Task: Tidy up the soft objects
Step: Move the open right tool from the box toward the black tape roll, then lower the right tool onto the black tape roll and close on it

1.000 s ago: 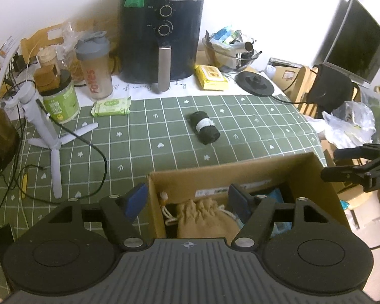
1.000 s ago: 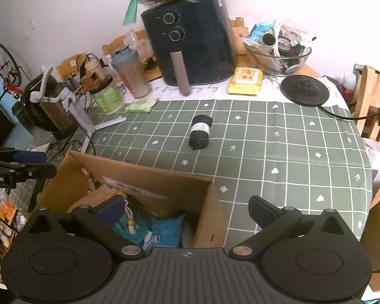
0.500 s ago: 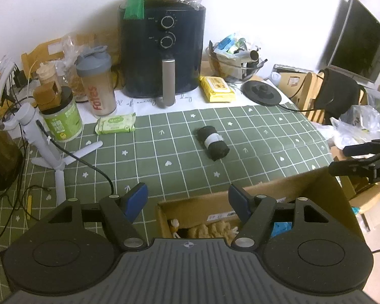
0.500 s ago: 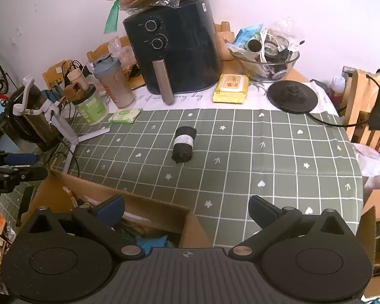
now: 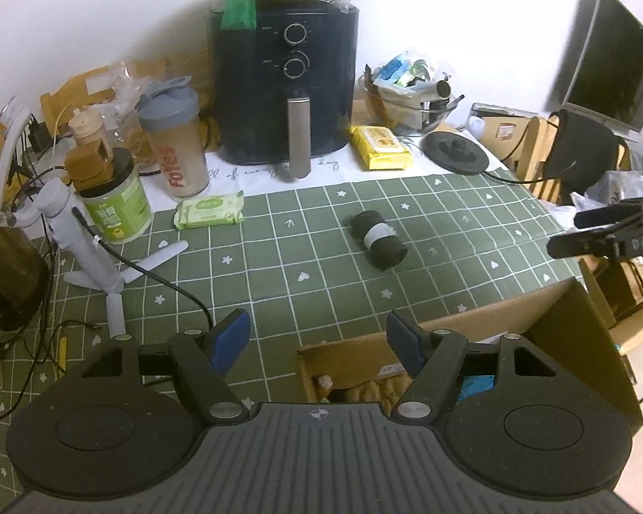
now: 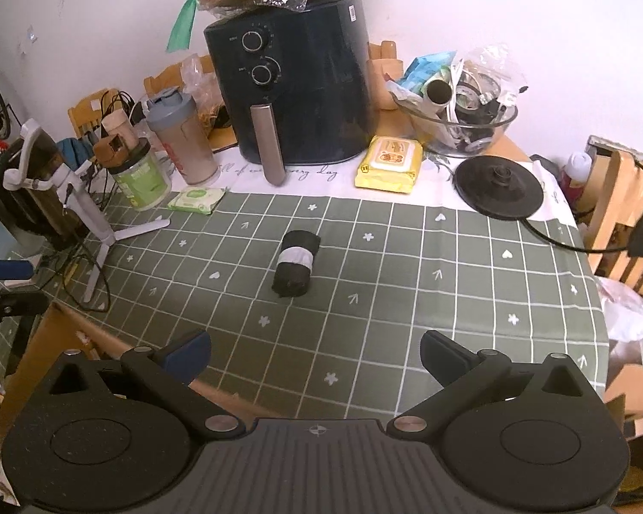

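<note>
A black rolled cloth with a white band (image 5: pixel 378 240) lies on the green checked tablecloth (image 5: pixel 304 257); it also shows in the right wrist view (image 6: pixel 295 264). A cardboard box (image 5: pixel 548 342) stands at the table's near edge, with a tan drawstring pouch (image 5: pixel 364 387) and something blue inside. My left gripper (image 5: pixel 317 338) is open and empty above the box's left rim. My right gripper (image 6: pixel 315 353) is open and empty, well short of the roll. The right gripper's fingers (image 5: pixel 596 231) show at the right of the left wrist view.
At the back stand a black air fryer (image 6: pixel 295 98), a shaker bottle (image 6: pixel 183 141), a green jar (image 6: pixel 139 175), a green wipes pack (image 6: pixel 196 200), a yellow wipes pack (image 6: pixel 391 165), a glass bowl of clutter (image 6: pixel 458 124) and a kettle base (image 6: pixel 498 186). A white tripod (image 5: pixel 90 252) and cables lie left.
Both grippers have pulled back and up from the box, so less of its inside shows. The black roll has not moved. Both stay open.
</note>
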`<state>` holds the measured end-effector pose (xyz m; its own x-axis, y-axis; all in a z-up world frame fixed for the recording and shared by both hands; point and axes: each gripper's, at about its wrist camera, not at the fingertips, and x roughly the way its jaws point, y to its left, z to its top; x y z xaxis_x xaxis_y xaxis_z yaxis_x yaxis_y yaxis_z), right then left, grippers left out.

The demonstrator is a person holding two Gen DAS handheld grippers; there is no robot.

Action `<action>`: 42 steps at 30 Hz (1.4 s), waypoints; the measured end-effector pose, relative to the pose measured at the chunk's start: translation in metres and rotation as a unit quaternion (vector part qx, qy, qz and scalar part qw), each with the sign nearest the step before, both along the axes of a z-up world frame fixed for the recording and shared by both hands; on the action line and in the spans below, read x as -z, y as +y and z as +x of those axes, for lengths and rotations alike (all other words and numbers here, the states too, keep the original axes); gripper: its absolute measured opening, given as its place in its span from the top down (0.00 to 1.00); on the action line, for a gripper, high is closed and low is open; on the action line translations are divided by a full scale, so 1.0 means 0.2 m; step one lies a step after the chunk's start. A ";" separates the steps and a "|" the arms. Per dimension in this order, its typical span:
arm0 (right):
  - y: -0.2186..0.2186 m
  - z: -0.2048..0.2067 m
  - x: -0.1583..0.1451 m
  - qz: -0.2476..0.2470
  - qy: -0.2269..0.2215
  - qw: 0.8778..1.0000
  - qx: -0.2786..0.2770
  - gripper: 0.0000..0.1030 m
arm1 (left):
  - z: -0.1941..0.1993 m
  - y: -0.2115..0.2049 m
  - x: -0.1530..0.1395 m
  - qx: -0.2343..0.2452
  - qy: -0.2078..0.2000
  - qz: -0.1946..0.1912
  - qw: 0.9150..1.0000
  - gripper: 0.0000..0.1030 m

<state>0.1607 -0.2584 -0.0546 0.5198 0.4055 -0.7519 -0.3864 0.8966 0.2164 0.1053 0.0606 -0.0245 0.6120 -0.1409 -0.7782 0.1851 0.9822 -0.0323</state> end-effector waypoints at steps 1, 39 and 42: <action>0.01 0.02 0.01 -0.001 0.000 1.000 -0.003 0.00 | 0.00 0.01 0.00 0.000 0.000 -0.002 1.000 0.32; 0.59 0.81 0.53 -0.042 0.073 0.975 -0.208 0.13 | -0.04 0.27 0.05 -0.076 0.022 -0.063 0.995 0.32; 0.64 0.84 0.58 -0.041 0.079 0.975 -0.204 0.14 | -0.06 0.31 0.06 -0.088 0.022 -0.066 0.994 0.33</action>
